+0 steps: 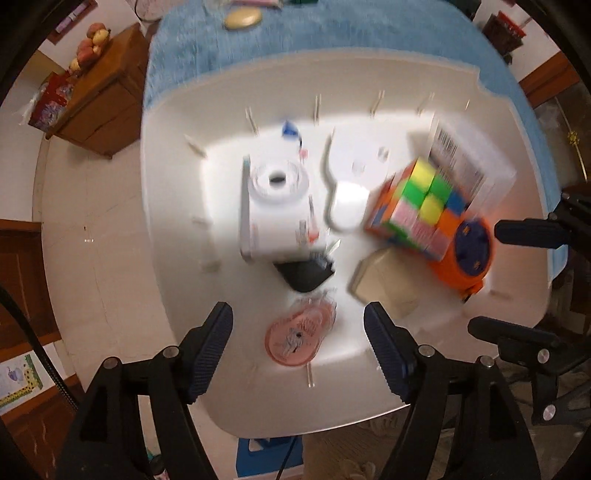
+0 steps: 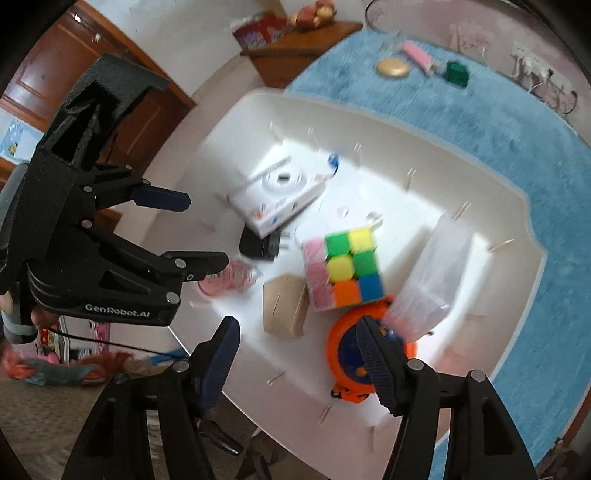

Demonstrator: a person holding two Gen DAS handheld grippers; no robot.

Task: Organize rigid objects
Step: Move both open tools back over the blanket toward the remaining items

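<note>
A white bin (image 1: 177, 184) (image 2: 480, 350) holds a white box (image 1: 275, 206) (image 2: 275, 199), a colour cube (image 1: 417, 205) (image 2: 343, 266), an orange and blue tape measure (image 1: 467, 251) (image 2: 354, 354), a tan box (image 1: 384, 284) (image 2: 284, 310), a black adapter (image 1: 304, 273) (image 2: 258, 245), a pink round case (image 1: 297, 338) (image 2: 229, 280) and a clear packet (image 1: 469, 158) (image 2: 432, 277). My left gripper (image 1: 298, 350) (image 2: 201, 229) is open and empty above the pink case. My right gripper (image 2: 297, 363) (image 1: 517, 280) is open and empty above the tan box.
The bin sits on a blue fluffy cloth (image 1: 332, 33) (image 2: 480, 122). On the cloth lie a gold oval (image 1: 243, 17) (image 2: 392, 67), a pink stick (image 2: 419, 57) and a green object (image 2: 456, 74). A wooden cabinet (image 1: 99, 96) (image 2: 295, 48) stands beyond.
</note>
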